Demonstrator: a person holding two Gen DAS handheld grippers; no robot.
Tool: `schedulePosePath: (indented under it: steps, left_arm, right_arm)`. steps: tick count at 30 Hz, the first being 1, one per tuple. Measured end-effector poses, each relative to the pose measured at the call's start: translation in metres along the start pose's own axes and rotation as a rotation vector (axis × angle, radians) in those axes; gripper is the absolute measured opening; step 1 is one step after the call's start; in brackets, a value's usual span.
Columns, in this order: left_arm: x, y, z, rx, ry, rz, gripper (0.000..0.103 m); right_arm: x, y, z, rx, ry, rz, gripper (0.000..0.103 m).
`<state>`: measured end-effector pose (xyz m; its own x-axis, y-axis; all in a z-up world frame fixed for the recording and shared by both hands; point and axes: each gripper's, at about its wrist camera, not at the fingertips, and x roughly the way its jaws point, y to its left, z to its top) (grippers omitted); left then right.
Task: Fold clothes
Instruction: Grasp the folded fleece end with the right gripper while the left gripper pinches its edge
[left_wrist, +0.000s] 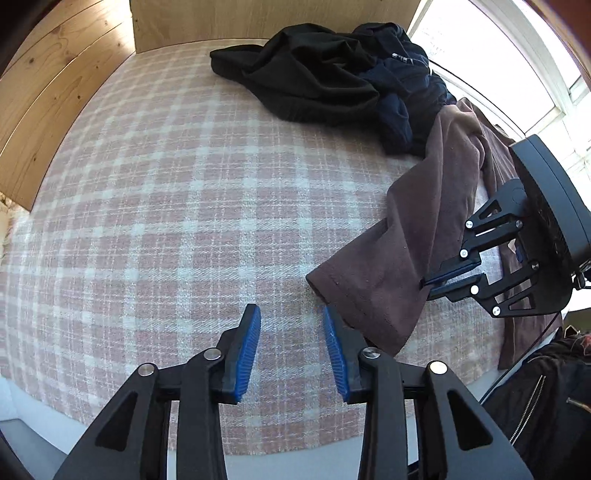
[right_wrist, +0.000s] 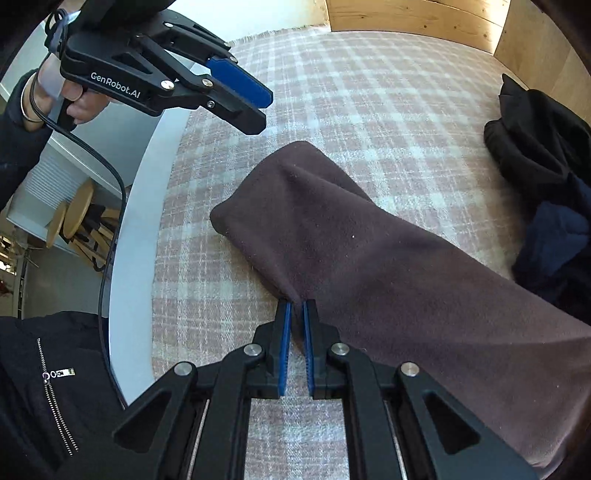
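A brown fleece garment (left_wrist: 388, 266) lies stretched across the pink-and-white checked blanket (left_wrist: 166, 203), its hemmed end nearest me. My left gripper (left_wrist: 291, 314) is open with only blanket between its blue pads; the hem lies just right of its right finger. In the right wrist view the left gripper (right_wrist: 266, 110) hovers above and left of the brown garment (right_wrist: 369, 258), apart from it. My right gripper (right_wrist: 297, 304) is shut on a pinched fold at the garment's near edge. It also shows as the right gripper (left_wrist: 424, 286) at that edge.
A pile of black and navy clothes (left_wrist: 325, 70) sits at the blanket's far side, shown too as the pile (right_wrist: 535, 147). Wooden panels (left_wrist: 55, 92) border the far edges. A person's hand (right_wrist: 74, 107) and a black zipped jacket (right_wrist: 44, 387) are at the near side. Stools (right_wrist: 74, 210) stand beyond the table edge.
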<state>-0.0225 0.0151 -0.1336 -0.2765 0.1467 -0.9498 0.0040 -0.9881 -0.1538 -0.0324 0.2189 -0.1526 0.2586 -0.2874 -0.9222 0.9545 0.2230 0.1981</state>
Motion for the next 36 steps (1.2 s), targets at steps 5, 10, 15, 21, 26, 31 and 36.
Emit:
schedulePosePath:
  steps: [5, 10, 15, 21, 26, 31, 36]
  left_arm:
    - [0.02, -0.021, 0.026, 0.155, 0.055, -0.008, 0.035]
    - [0.034, -0.03, 0.037, 0.246, 0.124, -0.062, 0.035]
    - [0.045, -0.029, 0.04, 0.274, 0.176, -0.055, 0.035]
    - [0.053, -0.03, 0.046, 0.248, 0.177, -0.098, 0.004]
    - [0.027, -0.013, 0.054, 0.097, 0.062, -0.186, 0.004]
    - [-0.015, 0.02, 0.05, -0.024, -0.039, -0.2, 0.004]
    - [0.003, 0.007, 0.035, -0.012, -0.013, -0.165, 0.004]
  right_arm:
    - [-0.001, 0.004, -0.002, -0.025, 0.0, -0.025, 0.007]
    - [-0.006, 0.0, -0.007, -0.013, -0.009, -0.022, 0.007]
    - [-0.008, -0.005, -0.009, -0.004, -0.016, -0.022, 0.007]
    - [-0.01, -0.008, -0.012, -0.004, -0.025, -0.033, 0.007]
    - [-0.025, -0.003, -0.021, -0.023, -0.042, -0.05, 0.007]
    - [-0.016, -0.004, -0.024, -0.012, -0.006, -0.024, 0.007]
    - [-0.035, -0.011, -0.037, -0.009, -0.015, -0.026, 0.008]
